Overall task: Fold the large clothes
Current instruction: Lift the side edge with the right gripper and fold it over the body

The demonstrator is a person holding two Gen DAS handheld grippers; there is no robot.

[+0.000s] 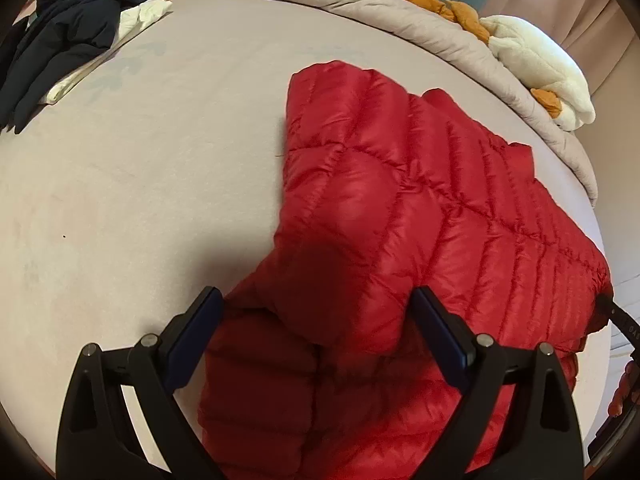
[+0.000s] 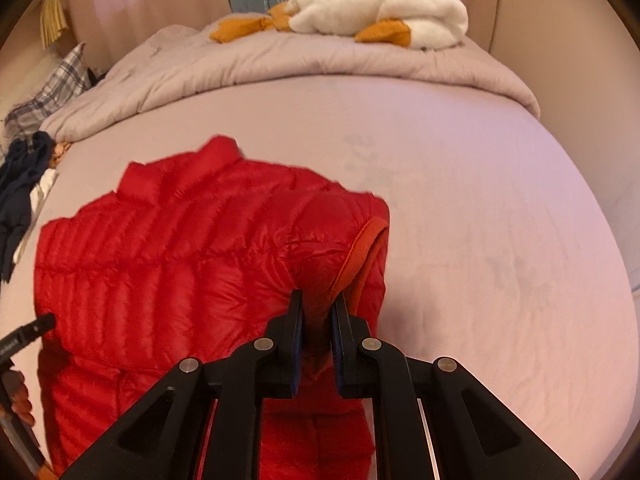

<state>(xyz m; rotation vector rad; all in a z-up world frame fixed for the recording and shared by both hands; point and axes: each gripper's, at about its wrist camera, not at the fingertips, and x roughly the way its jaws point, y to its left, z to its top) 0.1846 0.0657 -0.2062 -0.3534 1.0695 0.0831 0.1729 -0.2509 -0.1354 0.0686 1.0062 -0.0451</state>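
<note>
A red quilted puffer jacket (image 1: 420, 208) lies on the bed sheet (image 1: 140, 180), partly folded. My left gripper (image 1: 316, 304) is open above the jacket's near part, its jaws wide apart with red fabric below and between them, gripping nothing. In the right wrist view the jacket (image 2: 160, 248) spreads to the left. My right gripper (image 2: 318, 300) is shut on a sleeve of the jacket near its orange-lined cuff (image 2: 360, 252) and holds it lifted over the body. The left gripper's tip (image 2: 40, 326) shows at the left edge.
A rumpled grey duvet (image 2: 280, 64) lies across the far side of the bed, with a white and orange plush toy (image 2: 380, 8) on it. A pile of dark navy and white clothes (image 1: 76, 28) sits at the far left. A plaid pillow (image 2: 52, 92) lies beyond.
</note>
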